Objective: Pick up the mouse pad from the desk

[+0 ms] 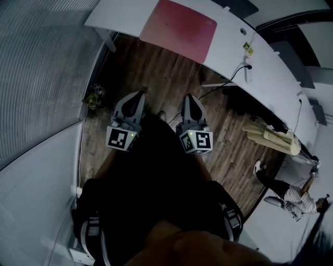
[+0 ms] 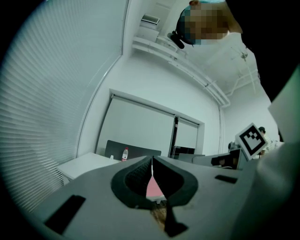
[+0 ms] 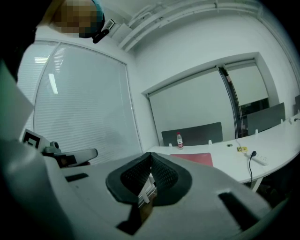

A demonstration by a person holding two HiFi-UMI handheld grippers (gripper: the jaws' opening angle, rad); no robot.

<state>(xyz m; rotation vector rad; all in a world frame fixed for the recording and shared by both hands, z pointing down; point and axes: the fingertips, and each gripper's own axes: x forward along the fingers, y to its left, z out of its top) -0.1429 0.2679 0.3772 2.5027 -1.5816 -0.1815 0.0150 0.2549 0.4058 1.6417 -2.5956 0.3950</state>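
On desk (image 1: 270,62) ahead — mouse pad (image 1: 178,27), well beyond left tool (image 1: 139,95), right tool (image 1: 188,98)

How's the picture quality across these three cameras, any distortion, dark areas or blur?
Head view: dim, fisheye curves the desk edge, the person's dark clothing shows no detail. Left gripper view: black vignetted corners, blinds bowed. Right gripper view: same bowing, mouse pad reasonably sharp.
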